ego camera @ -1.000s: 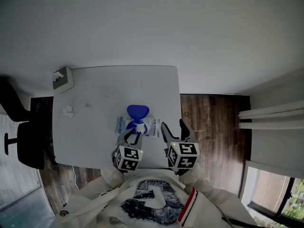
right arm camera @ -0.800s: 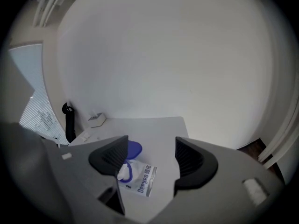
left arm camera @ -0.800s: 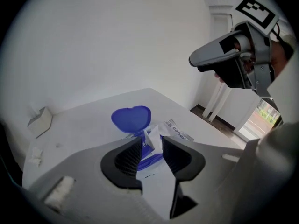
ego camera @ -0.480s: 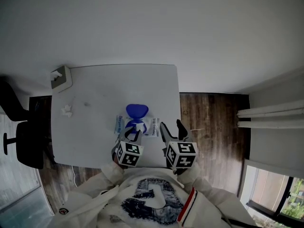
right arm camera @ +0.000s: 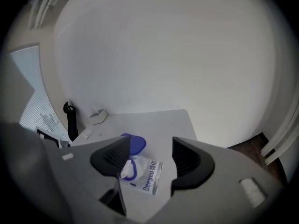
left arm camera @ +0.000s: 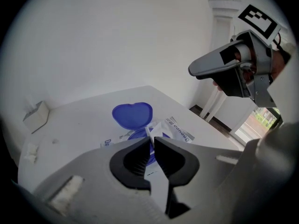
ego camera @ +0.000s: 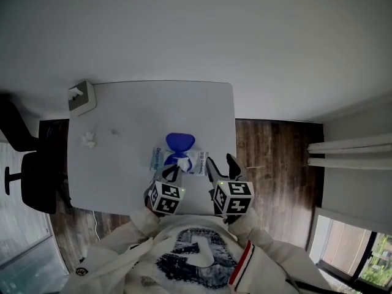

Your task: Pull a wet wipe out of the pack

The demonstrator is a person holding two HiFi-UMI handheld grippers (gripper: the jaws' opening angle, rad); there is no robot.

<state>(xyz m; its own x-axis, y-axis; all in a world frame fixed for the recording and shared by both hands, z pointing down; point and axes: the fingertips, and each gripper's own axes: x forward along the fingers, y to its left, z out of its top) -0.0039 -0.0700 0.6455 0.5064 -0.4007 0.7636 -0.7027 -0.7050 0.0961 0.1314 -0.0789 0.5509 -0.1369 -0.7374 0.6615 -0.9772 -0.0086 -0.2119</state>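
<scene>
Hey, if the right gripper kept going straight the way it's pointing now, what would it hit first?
Most likely the wet wipe pack on the table. It lies in line between the open jaws of the right gripper, not touching them, though depth is hard to judge.

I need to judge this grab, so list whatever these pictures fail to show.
- Left gripper view: the left gripper, whose jaws have just been closing with the wet wipe between them, hides the wipe's lower part and the opening of the pack.
- Head view: that grip is too small to judge.
- Head view: the white scrap on the table is too small to identify.
- Right gripper view: the pack's small print cannot be read.
</scene>
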